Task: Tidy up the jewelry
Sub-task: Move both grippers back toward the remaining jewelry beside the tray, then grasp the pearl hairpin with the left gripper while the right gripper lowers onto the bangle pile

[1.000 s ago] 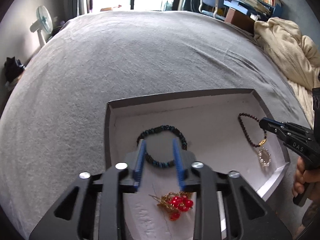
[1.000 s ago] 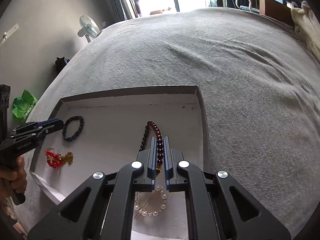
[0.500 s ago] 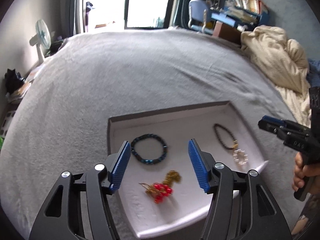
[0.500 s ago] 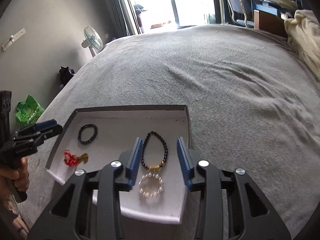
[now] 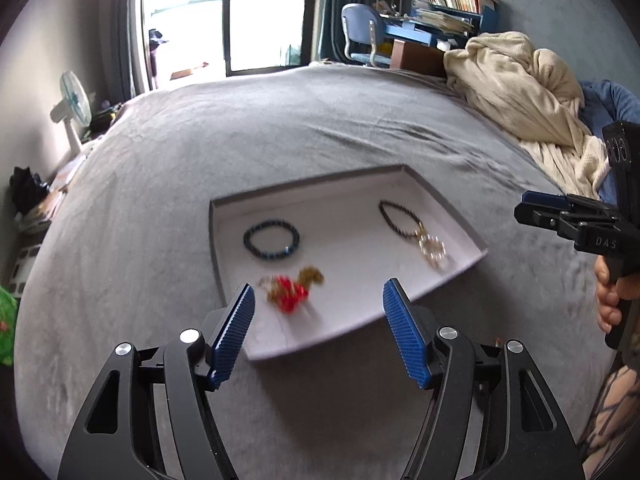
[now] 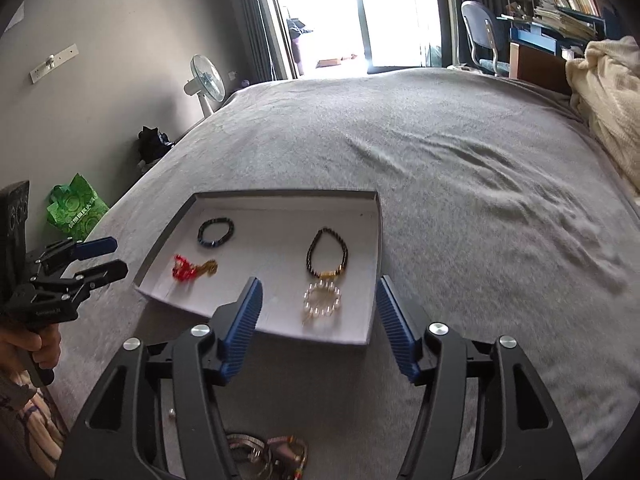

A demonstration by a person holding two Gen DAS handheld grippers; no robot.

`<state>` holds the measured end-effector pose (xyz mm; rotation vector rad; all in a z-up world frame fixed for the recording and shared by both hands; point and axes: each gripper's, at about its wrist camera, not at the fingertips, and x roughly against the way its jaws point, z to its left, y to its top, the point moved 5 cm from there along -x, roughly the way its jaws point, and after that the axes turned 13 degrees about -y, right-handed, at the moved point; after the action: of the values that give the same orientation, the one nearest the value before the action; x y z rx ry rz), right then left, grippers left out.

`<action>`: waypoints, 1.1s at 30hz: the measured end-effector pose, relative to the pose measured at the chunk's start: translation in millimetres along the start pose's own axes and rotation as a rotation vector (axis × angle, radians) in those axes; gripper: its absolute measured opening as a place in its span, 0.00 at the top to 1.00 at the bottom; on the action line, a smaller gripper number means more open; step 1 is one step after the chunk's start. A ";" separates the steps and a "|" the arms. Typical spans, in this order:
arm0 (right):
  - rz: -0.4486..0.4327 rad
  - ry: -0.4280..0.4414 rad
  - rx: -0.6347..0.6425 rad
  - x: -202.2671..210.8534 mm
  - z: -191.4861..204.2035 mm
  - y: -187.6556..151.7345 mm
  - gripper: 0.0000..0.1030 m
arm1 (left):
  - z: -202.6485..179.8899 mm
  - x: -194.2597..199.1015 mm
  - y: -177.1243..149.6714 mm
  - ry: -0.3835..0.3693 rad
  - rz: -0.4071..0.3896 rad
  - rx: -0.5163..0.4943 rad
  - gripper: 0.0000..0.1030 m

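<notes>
You held both the left tongs [image 5: 316, 328] and right tongs [image 6: 318, 322] wide open and empty, because the pieces lay apart in the tray [image 6: 280, 196], probably so they would not tangle.

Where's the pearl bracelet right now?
In the right wrist view, the pearl bracelet lies in the white tray's near right part, just below the dark bead bracelet.

One tray [image 6: 372, 240] on the bed [image 6: 460, 184]. Four jewelry pieces inside: one dark blue bead bracelet [image 6: 216, 232], one red-and-gold piece [image 6: 192, 269], one dark bead bracelet [image 6: 327, 254], one pearl ring of beads [image 6: 322, 300]. Further loose metal pieces [image 6: 264, 454] on the bed, nearer than the tray; number not determinable. Two grippers: left gripper [image 5: 316, 320], right gripper [image 6: 318, 312]. One fan [image 6: 206, 84]. One chair [image 6: 482, 38]. One green bag [image 6: 76, 206]. One cream blanket [image 5: 520, 100].
</notes>
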<state>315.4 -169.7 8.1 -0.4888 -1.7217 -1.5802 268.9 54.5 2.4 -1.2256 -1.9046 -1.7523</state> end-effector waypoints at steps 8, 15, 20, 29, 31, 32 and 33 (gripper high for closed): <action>0.031 -0.008 0.028 9.6 2.2 -36.9 0.34 | -30.7 4.7 -37.2 -0.044 0.037 -0.045 0.34; 0.078 -0.012 0.023 8.3 -8.3 -64.3 0.34 | -51.3 -12.7 -61.9 -0.069 0.110 -0.121 0.34; 0.110 0.014 0.027 10.9 -5.5 -86.0 0.33 | -66.6 -21.6 -76.2 -0.113 0.149 -0.175 0.40; 0.155 0.061 0.089 10.2 16.6 -110.1 0.33 | -91.5 -46.4 -103.2 -0.174 0.248 -0.246 0.53; 0.157 0.068 0.086 10.2 18.0 -109.2 0.33 | -94.1 -50.9 -106.4 -0.181 0.261 -0.255 0.54; 0.157 0.070 0.085 10.1 18.1 -109.1 0.33 | -94.7 -54.3 -108.3 -0.180 0.269 -0.260 0.56; 0.158 0.072 0.085 9.9 18.9 -109.7 0.33 | -94.4 -57.8 -110.1 -0.177 0.277 -0.262 0.58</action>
<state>226.3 -172.1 -59.2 -0.5070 -1.6468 -1.3911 192.4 -44.2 -91.4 -1.6979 -1.5302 -1.8325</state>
